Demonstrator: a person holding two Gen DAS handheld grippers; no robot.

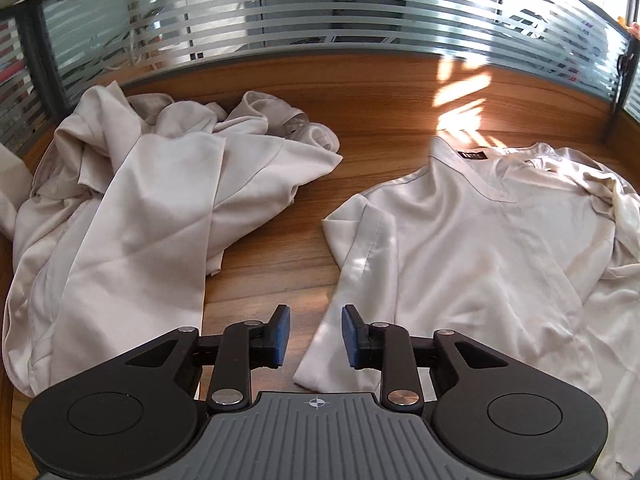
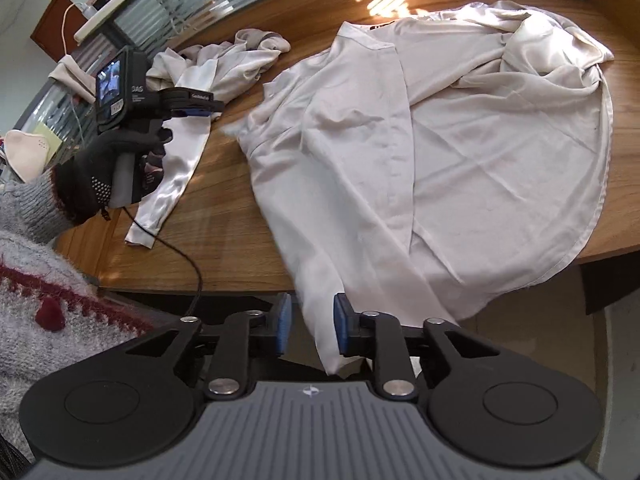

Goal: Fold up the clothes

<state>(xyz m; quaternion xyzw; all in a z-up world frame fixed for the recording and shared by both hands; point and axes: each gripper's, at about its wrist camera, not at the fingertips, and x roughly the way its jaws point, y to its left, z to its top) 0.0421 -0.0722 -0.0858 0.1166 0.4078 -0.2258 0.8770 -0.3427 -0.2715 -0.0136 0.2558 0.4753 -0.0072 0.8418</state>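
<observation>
A wooden table [image 1: 280, 248] carries two cream shirts: one spread out with its collar toward the striped glass partition [image 1: 320, 12], the shirt [image 2: 460, 140] hanging a sleeve over the near edge, and a crumpled shirt [image 1: 132, 200] lying apart on its left. The left gripper [image 1: 315, 336] hovers with jaws parted above that sleeve's cuff, gripping nothing. The right gripper [image 2: 310, 326] stands open too, the hanging sleeve loose between its blue pads [image 2: 285, 320].
</observation>
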